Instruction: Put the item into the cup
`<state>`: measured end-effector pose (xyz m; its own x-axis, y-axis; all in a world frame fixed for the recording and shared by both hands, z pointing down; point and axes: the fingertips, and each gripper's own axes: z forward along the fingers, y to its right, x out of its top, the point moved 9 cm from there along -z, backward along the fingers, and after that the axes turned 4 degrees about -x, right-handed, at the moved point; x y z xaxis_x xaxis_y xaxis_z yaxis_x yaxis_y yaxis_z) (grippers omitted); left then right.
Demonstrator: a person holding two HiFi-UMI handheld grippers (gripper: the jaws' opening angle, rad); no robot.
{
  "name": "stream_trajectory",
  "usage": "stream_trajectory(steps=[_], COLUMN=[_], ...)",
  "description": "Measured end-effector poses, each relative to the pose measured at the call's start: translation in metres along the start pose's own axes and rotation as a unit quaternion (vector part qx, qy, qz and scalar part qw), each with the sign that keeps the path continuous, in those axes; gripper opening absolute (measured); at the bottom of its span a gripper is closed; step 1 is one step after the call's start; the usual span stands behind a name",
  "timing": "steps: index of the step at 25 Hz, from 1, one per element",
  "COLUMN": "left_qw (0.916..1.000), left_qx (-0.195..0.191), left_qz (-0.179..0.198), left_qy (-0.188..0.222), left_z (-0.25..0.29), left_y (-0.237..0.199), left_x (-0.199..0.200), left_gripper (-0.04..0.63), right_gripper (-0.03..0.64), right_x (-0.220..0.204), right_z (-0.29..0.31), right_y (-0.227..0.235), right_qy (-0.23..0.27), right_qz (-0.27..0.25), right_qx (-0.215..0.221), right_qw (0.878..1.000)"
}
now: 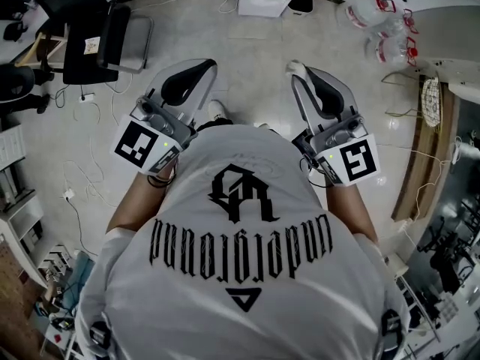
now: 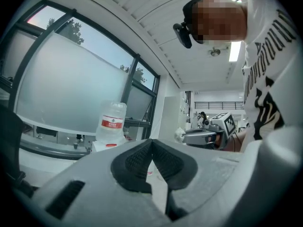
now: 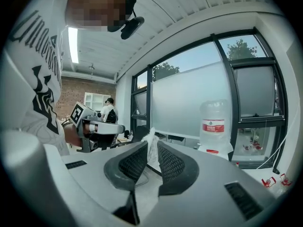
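Across the back-to-front print of the person's white T-shirt (image 1: pixel 240 253), seen upside down from the head view, black gothic letters appear to spell "underground", with an angular logo above them and a small triangle below. Each gripper carries one cube with a black-and-white square marker (image 1: pixel 139 144), two cubes in all; they bear patterns, not words. A big clear water bottle (image 2: pixel 112 122) in the left gripper view has a red label, as does the one (image 3: pixel 215 124) in the right gripper view, but the print on both is too small to read. In the head view at least two more clear jugs with red handles (image 1: pixel 367 10) lie on the pale floor (image 1: pixel 247 58) at the upper right.

Two grippers show. The left gripper (image 1: pixel 211 65) is held out in front of the person's left side, forearm bent, jaws pointing away from the body; in its own view the two dark ribbed pads (image 2: pixel 137 160) meet at the tips with nothing between them. The right gripper (image 1: pixel 297 69) is held the same way on the other side, roughly level with the left one and well apart from it. Its jaws stand a little apart and are pressed onto the item (image 3: pixel 152 152), a crumpled white scrap that sticks up past the fingertips; it also shows as a white tuft at the jaw tips in the head view. One person in a dark cap (image 3: pixel 110 110) stands far off in the room behind.
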<state>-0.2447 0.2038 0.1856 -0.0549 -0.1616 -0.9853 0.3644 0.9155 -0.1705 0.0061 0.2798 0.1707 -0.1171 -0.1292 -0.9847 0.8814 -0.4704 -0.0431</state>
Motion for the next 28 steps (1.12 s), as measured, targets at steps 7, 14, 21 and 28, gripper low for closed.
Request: stream_trajectory(steps=[7, 14, 21, 28], left_qw=[0.9998, 0.9998, 0.9998, 0.9993], left_qx=[-0.017, -0.020, -0.008, 0.017], left_qz=[-0.004, -0.002, -0.003, -0.009], left_qy=[-0.002, -0.006, -0.018, -0.030], left_z=[-0.019, -0.019, -0.001, 0.018], left_y=[-0.045, -0.061, -0.065, -0.079], left_x=[0.003, 0.002, 0.000, -0.004], left_gripper=[0.014, 0.014, 0.014, 0.014], right_gripper=[0.064, 0.064, 0.064, 0.064], right_x=[0.010, 0.011, 0.004, -0.001], right_z=[0.037, 0.050, 0.062, 0.089], right_y=[-0.016, -0.015, 0.013, 0.044], right_qy=[-0.007, -0.014, -0.011, -0.011], right_qz=[0.007, 0.010, 0.013, 0.015], right_qx=[-0.025, -0.036, -0.021, 0.009], right_qw=[1.000, 0.999, 1.000, 1.000])
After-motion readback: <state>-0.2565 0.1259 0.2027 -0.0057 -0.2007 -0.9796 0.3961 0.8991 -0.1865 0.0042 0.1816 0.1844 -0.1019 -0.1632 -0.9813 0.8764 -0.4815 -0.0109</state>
